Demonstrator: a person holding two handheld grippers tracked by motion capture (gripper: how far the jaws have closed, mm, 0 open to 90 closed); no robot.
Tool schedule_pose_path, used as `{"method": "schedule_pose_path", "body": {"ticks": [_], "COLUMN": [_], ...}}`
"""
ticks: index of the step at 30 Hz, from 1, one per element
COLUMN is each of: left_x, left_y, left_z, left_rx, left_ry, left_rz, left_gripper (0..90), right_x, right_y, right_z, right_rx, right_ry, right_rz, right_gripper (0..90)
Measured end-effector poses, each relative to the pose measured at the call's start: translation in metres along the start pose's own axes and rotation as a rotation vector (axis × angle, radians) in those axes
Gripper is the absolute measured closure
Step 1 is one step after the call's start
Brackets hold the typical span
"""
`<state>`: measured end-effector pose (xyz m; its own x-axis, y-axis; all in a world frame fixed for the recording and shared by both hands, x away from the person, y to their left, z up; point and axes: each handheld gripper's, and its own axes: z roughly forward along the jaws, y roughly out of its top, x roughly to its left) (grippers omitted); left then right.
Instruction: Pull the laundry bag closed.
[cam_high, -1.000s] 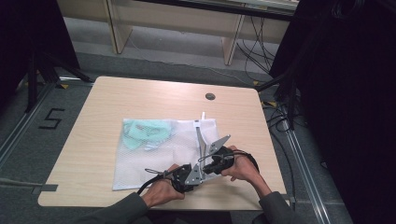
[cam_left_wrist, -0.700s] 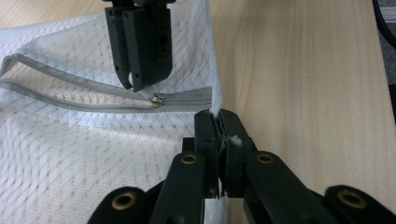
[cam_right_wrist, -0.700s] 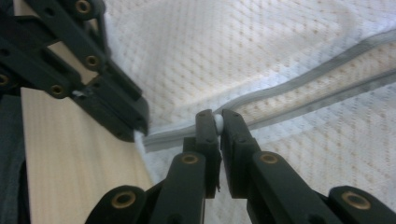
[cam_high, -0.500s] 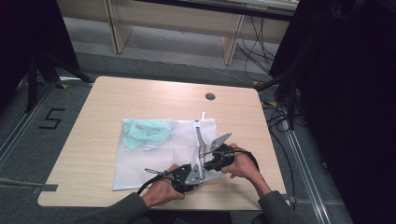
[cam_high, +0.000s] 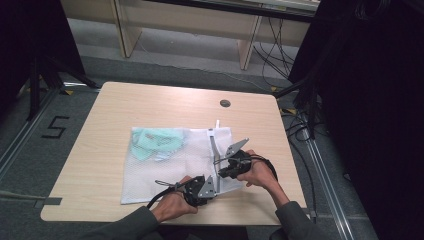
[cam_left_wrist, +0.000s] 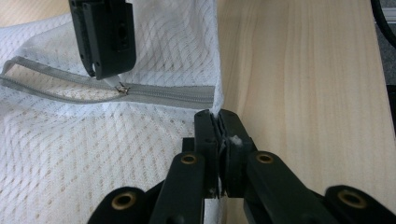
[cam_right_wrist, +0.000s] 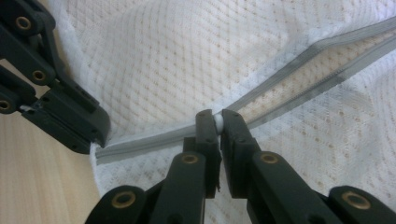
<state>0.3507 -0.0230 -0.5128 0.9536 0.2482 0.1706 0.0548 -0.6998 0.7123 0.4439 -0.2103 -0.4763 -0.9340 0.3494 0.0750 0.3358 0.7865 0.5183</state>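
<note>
A white mesh laundry bag (cam_high: 175, 165) with a grey zipper (cam_left_wrist: 154, 93) lies on the light wooden table (cam_high: 115, 105), pale green cloth (cam_high: 155, 140) inside at its far left. The left gripper (cam_left_wrist: 218, 116) clamps the bag's near right corner; the right gripper (cam_right_wrist: 215, 116) pinches the white zipper pull (cam_right_wrist: 217, 122).

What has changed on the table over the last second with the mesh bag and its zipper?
Nothing visibly changed. The left hand-held gripper stays clamped on the corner of the white mesh laundry bag, and the right hand-held gripper stays shut on the zipper pull; the zipper remains partly open.
</note>
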Motion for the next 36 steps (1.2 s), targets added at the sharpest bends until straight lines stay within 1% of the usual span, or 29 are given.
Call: {"method": "schedule_pose_path", "body": {"ticks": [1,2,3,4,8,9,10,11,12,13,14,15,17,18,20,22,23,24,25,26,28,29,30,31,32,33,34,35,36], "left_x": [0.001,0.001,0.0,0.001,0.002,0.002,0.002,0.002,0.002,0.002,0.002,0.002,0.002,0.002,0.002,0.002,0.002,0.002,0.002,0.002,0.003,0.003,0.002,0.0,-0.004,-0.006,-0.006,-0.005,-0.002], "left_y": [0.0,0.0,0.0,0.0,0.0,0.0,0.0,0.0,0.0,0.0,0.0,0.0,0.0,0.0,0.0,0.0,0.0,0.0,0.0,0.0,0.0,0.0,0.0,0.001,0.002,0.003,0.004,0.004,0.003], "left_z": [-0.001,-0.001,0.0,-0.001,-0.002,-0.002,-0.002,-0.002,-0.002,-0.002,-0.003,-0.003,-0.003,-0.003,-0.002,-0.002,-0.002,-0.002,-0.002,-0.003,-0.003,-0.003,-0.003,-0.002,-0.001,-0.001,-0.001,-0.001,-0.002], "left_rx": [0.015,0.014,-0.003,0.018,0.025,0.026,0.03,0.03,0.03,0.031,0.032,0.031,0.033,0.032,0.025,0.027,0.026,0.027,0.026,0.026,0.033,0.028,0.032,0.018,0.017,0.022,0.026,0.028,0.037], "left_ry": [-0.005,-0.005,0.002,-0.006,-0.01,-0.01,-0.011,-0.011,-0.008,-0.005,-0.006,-0.007,-0.007,-0.007,-0.006,-0.007,-0.008,-0.01,-0.011,-0.01,-0.011,-0.022,-0.047,-0.058,-0.061,-0.052,-0.041,-0.033,-0.032], "left_rz": [0.02,0.018,-0.004,0.021,0.027,0.028,0.032,0.03,0.032,0.034,0.031,0.03,0.032,0.03,0.025,0.023,0.021,0.02,0.017,0.018,0.027,0.025,0.015,0.009,0.013,0.025,0.025,0.026,0.027], "left_gripper": [86.9,86.9,86.9,86.9,86.9,86.9,86.9,86.9,86.9,86.8,86.8,86.9,86.9,86.9,86.9,86.9,86.9,86.9,86.9,86.9,86.9,89.4,89.6,89.7,89.7,89.7,89.7,89.7,89.7], "right_x": [-0.001,-0.002,-0.005,-0.006,-0.012,-0.014,-0.016,-0.017,-0.018,-0.019,-0.02,-0.02,-0.022,-0.023,-0.025,-0.028,-0.029,-0.03,-0.032,-0.034,-0.038,-0.038,-0.04,-0.042,-0.045,-0.05,-0.052,-0.054,-0.054], "right_y": [0.001,0.001,0.002,0.002,0.006,0.008,0.009,0.01,0.011,0.012,0.012,0.013,0.015,0.017,0.019,0.021,0.023,0.024,0.025,0.027,0.03,0.031,0.033,0.035,0.036,0.037,0.037,0.038,0.037], "right_z": [-0.001,0.0,0.001,0.001,0.002,0.002,0.002,0.002,0.001,0.001,0.002,0.002,0.002,0.001,0.001,0.002,0.002,0.003,0.003,0.003,0.005,0.005,0.006,0.006,0.006,0.004,0.003,0.002,0.001], "right_rx": [0.003,-0.004,-0.009,-0.008,-0.01,-0.015,-0.014,-0.017,-0.01,-0.017,-0.023,-0.019,-0.021,-0.02,-0.018,-0.023,-0.014,-0.02,-0.015,-0.011,-0.027,-0.032,-0.025,-0.03,-0.025,-0.027,-0.046,-0.061,-0.067], "right_ry": [-0.004,-0.009,-0.023,-0.033,-0.038,-0.035,-0.047,-0.053,-0.056,-0.055,-0.059,-0.064,-0.073,-0.08,-0.084,-0.102,-0.103,-0.109,-0.11,-0.124,-0.118,-0.127,-0.142,-0.167,-0.201,-0.198,-0.181,-0.147,-0.158], "right_rz": [0.002,0.004,-0.006,-0.004,-0.002,-0.01,-0.012,-0.013,-0.002,-0.017,-0.017,-0.002,-0.023,-0.01,-0.026,-0.023,-0.032,-0.031,-0.033,-0.033,-0.039,-0.021,-0.028,-0.032,-0.019,-0.004,0.01,0.009,0.01], "right_gripper": [86.8,86.9,86.8,86.8,86.8,86.8,86.8,86.9,86.8,86.9,86.8,86.9,86.8,86.8,86.9,86.9,86.9,86.9,86.9,86.9,86.8,86.8,86.9,86.9,86.9,86.9,86.9,86.9,86.9]}}
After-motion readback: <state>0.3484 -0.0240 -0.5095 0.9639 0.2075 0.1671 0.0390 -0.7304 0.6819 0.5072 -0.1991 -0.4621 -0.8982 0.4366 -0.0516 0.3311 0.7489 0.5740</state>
